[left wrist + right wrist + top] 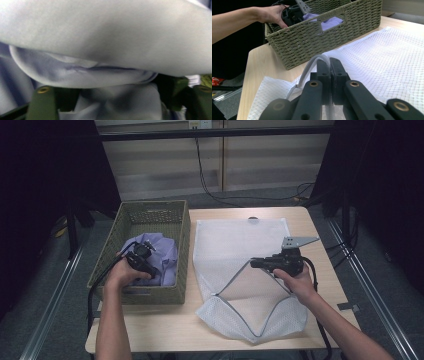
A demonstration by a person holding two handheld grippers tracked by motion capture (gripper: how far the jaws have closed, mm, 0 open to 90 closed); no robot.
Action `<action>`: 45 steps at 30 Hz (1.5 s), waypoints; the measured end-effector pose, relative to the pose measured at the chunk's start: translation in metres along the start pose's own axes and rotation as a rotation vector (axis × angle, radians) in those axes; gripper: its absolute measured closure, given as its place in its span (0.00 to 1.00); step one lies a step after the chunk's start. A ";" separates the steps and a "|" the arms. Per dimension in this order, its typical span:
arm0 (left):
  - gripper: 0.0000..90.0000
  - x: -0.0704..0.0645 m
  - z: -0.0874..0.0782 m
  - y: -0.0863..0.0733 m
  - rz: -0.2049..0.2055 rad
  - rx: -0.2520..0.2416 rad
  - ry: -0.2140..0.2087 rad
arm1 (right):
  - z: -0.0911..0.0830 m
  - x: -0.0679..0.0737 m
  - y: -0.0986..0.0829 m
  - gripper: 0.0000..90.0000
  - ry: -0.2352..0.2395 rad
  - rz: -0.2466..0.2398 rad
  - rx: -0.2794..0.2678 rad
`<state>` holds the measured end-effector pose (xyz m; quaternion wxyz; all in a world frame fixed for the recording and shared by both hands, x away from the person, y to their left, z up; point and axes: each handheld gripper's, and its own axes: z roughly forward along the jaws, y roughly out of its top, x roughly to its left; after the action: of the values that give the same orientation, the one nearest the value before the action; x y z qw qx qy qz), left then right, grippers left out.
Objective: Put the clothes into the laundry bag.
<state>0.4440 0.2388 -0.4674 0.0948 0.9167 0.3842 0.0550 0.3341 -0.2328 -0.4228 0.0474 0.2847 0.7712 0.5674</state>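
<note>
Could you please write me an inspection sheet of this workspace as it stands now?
Surface: light wooden table, bare at its edges.
Job's things: woven basket on the left side, holding lilac cloth; white mesh bag lying flat beside it, its zipped mouth lifted open.
Clutter: nothing seen.
Grippers: left gripper down in the basket with cloth between its jaws; right gripper shut on the bag's zipper edge.
Cables: one trails from each gripper off the table's near edge; black cable runs down the far wall to the floor.
Surroundings: black drapes at both sides, pale panelled wall behind, metal rails on the grey floor.
</note>
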 end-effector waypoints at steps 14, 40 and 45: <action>0.85 0.002 -0.011 0.000 -0.025 -0.005 -0.010 | 0.000 0.000 0.000 0.97 -0.004 0.000 0.002; 0.88 -0.002 -0.080 -0.029 -0.132 -0.484 0.028 | -0.001 -0.001 0.000 0.98 -0.020 0.002 0.002; 0.88 -0.003 -0.091 -0.037 -0.146 -0.550 0.031 | -0.001 -0.001 0.000 0.98 -0.021 0.002 0.001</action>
<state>0.4002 0.2735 -0.3871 0.3378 0.8254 0.4215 0.1643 0.3341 -0.2341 -0.4225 0.0546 0.2913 0.7708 0.5640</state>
